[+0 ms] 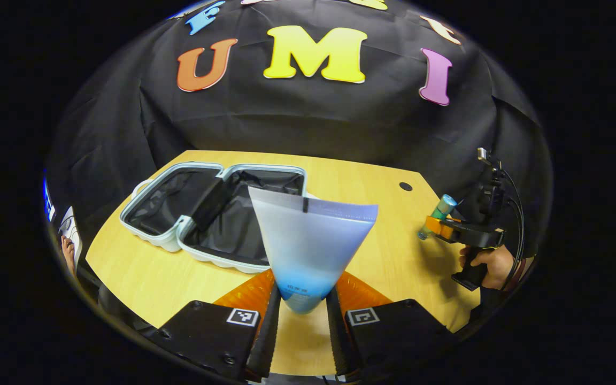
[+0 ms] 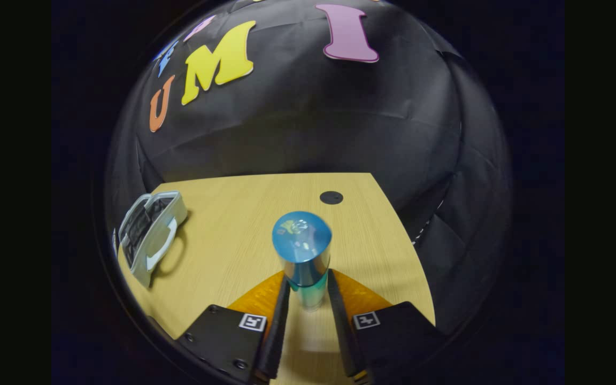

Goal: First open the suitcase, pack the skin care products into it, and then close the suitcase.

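The suitcase (image 1: pixel 217 214) lies open flat on the table (image 1: pixel 388 256), both halves showing a dark lining, a handle on its far left side. In the left gripper view, the left gripper (image 1: pixel 301 307) has its fingers drawn in narrow on the lower end of a tube (image 1: pixel 310 248); the tube is pale, fading to blue toward the gripped end, and fans out wide to a flat crimped edge at the top. It is held above the table, in front of the near half of the suitcase. At the right of the same view the right gripper (image 1: pixel 430 229), held by a hand (image 1: pixel 492 264), carries a bottle (image 1: pixel 437 215) with a teal cap, tilted, over the right part of the table and well apart from the suitcase. In the right gripper view, the right gripper (image 2: pixel 308 299) has both fingers pressed on the sides of the bottle (image 2: pixel 303 256), whose round teal cap faces the camera. The suitcase (image 2: pixel 150 235) sits far left in this view, near the table (image 2: pixel 233 235) edge. A dark round hole (image 2: pixel 331 197) shows in the table beyond the bottle.
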Action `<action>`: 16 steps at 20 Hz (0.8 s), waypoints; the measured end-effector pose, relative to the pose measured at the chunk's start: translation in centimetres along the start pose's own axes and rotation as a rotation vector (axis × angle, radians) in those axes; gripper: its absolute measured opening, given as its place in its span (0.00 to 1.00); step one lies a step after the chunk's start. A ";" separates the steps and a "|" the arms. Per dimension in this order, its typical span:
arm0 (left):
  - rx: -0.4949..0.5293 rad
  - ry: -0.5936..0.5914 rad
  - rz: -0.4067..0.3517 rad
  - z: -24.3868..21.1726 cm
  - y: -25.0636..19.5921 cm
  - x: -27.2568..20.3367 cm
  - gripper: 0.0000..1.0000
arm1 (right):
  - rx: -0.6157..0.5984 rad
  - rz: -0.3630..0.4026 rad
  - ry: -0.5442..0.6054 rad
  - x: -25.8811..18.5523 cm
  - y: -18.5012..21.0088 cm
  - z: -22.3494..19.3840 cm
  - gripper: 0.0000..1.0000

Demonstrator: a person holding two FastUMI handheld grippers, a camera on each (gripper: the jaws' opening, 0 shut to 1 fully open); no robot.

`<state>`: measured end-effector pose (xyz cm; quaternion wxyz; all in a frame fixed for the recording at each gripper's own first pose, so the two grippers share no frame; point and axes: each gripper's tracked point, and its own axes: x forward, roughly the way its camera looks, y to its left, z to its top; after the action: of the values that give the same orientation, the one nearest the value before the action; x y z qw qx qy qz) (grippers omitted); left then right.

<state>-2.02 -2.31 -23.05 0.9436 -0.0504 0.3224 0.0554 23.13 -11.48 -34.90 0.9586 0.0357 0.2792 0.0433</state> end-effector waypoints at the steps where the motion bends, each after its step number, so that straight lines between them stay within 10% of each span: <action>1: -0.011 0.002 0.005 0.3 1.3 0.1 0.46 | -0.004 -0.003 -0.006 0.4 0.2 0.0 0.40; 16: 0.161 0.245 -0.068 2.0 15.2 14.3 0.46 | 0.053 -0.078 -0.005 -12.3 11.1 1.0 0.37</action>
<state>8.36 13.98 -31.19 0.8995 0.0083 0.4367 -0.0090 12.64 -1.76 -26.53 0.9590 0.0501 0.2789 -0.0013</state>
